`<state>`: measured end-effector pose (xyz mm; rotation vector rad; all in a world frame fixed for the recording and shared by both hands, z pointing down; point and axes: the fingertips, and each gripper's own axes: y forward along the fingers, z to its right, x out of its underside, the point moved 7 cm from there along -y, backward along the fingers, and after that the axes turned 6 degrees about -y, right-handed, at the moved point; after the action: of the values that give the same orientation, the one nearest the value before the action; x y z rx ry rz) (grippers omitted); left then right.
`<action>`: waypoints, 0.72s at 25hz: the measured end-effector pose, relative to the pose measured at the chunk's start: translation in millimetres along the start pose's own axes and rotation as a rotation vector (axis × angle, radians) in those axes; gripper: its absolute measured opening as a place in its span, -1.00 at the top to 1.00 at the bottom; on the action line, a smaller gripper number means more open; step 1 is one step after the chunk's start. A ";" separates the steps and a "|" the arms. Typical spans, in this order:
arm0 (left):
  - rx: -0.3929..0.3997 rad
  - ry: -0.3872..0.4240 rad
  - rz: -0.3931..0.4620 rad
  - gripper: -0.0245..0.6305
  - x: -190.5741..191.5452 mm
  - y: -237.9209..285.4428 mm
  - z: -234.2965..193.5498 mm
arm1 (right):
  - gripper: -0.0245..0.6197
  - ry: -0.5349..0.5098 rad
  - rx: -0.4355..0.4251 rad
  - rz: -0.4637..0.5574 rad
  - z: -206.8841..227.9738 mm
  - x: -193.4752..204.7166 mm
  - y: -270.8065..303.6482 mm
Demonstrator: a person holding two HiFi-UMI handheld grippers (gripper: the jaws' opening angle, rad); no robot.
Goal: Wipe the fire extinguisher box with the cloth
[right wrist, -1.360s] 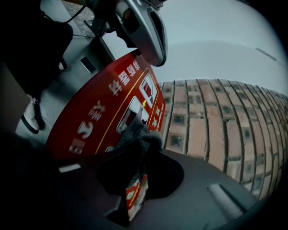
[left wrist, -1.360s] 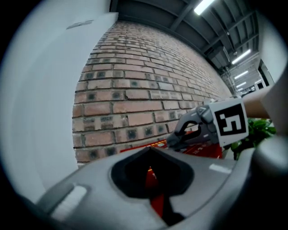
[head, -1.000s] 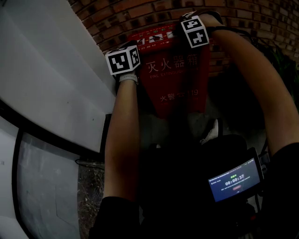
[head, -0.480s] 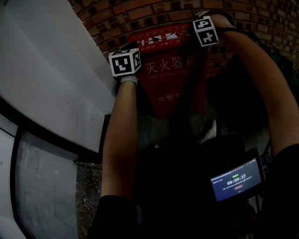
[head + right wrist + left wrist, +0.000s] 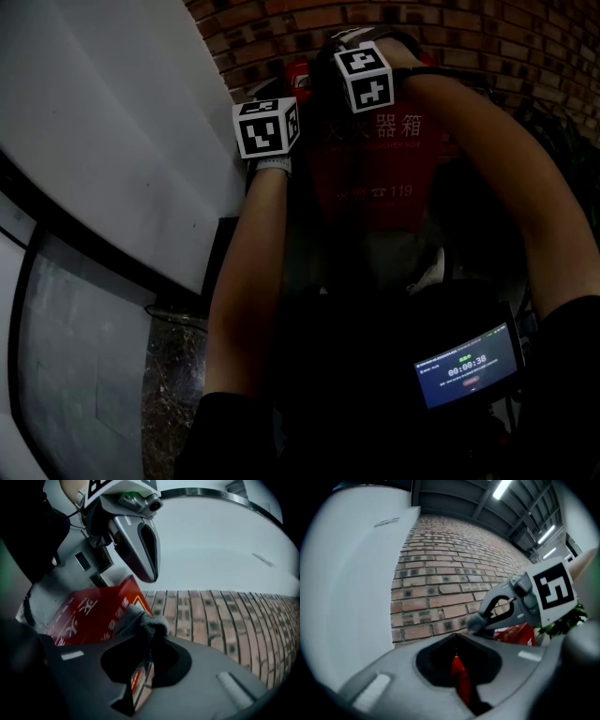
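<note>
Wiping step: the right claw point(image 5: 142, 637), clamped on the grey cloth point(image 5: 139, 620), sits at the top of the red fire extinguisher box point(image 5: 375, 183) at 12 o'clock, while the left claw point(image 5: 457, 644) is closed on nothing; the next move probably calls for a pressed stroke toward 3 o'clock.

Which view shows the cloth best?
The right gripper view: the grey cloth is bunched in the right gripper's shut jaws. The head and left gripper views show none of it.
</note>
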<state>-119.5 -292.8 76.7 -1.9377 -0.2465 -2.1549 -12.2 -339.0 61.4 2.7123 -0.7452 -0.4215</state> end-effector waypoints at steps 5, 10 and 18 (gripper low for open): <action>0.024 -0.052 0.017 0.92 2.6 -10.4 -9.3 | 0.82 -0.017 -0.032 0.063 1.5 -46.1 27.4; 0.038 -0.017 0.008 0.92 10.6 -8.9 -8.0 | 0.82 0.002 -0.097 0.046 -4.9 -53.7 42.2; 0.067 -0.020 0.007 0.92 8.4 2.4 21.7 | 0.82 0.000 -0.115 -0.017 -15.9 -18.9 29.9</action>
<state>-98.9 -289.5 87.3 -1.9213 -0.3109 -2.0963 -35.5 -350.2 90.3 2.6127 -0.6763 -0.4541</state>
